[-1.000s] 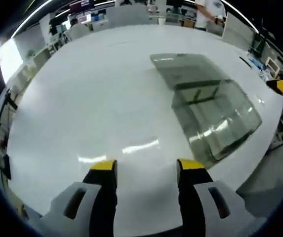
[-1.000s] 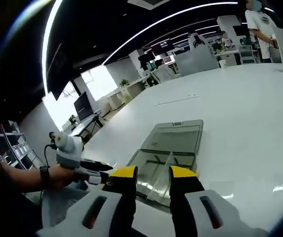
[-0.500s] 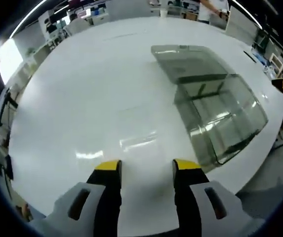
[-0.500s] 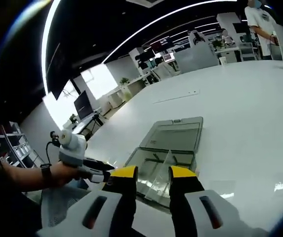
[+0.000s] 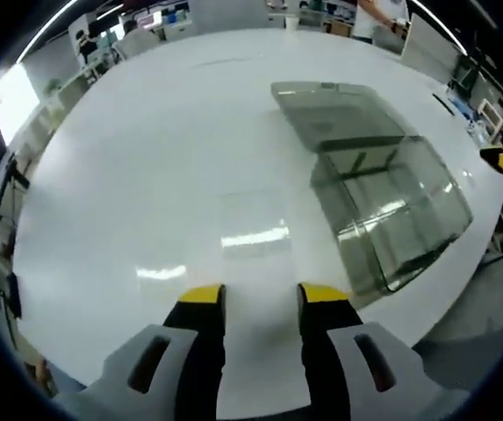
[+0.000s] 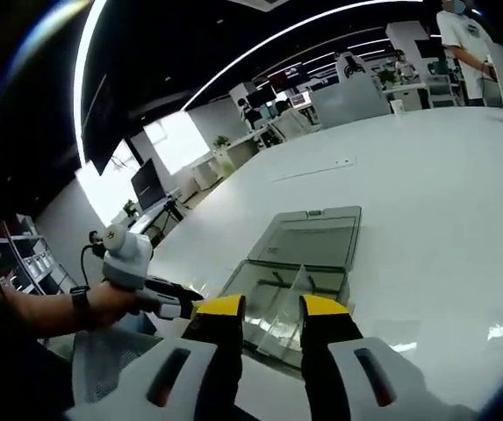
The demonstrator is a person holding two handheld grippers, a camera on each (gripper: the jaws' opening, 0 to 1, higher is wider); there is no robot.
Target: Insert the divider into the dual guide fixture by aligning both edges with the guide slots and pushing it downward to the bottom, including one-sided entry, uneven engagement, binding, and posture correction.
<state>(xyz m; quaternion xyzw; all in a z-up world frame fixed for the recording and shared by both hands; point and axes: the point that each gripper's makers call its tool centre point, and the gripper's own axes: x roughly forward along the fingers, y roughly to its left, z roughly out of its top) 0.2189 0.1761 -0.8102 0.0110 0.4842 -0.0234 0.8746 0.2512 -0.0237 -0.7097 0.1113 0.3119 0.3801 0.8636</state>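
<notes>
Currently, a clear flat divider (image 5: 253,221) is seen lying on the white worktop (image 5: 146,158) at twelve o'clock of the left gripper (image 5: 258,298), whose fingers are parted and empty. At two o'clock the transparent guide fixture (image 5: 387,206), lid open, is found. In the right gripper view, the right gripper (image 6: 271,309) is held with fingers apart, empty, above the fixture. The divider should be pinched squarely by one edge and lifted level, so both edges can meet the slots together.

clear box (image 6: 279,303): near edge hidden behind the right hand-held gripper (image 6: 267,307)
divider (image 5: 255,226): faint, outline barely readable on the counter (image 5: 146,175)
</notes>
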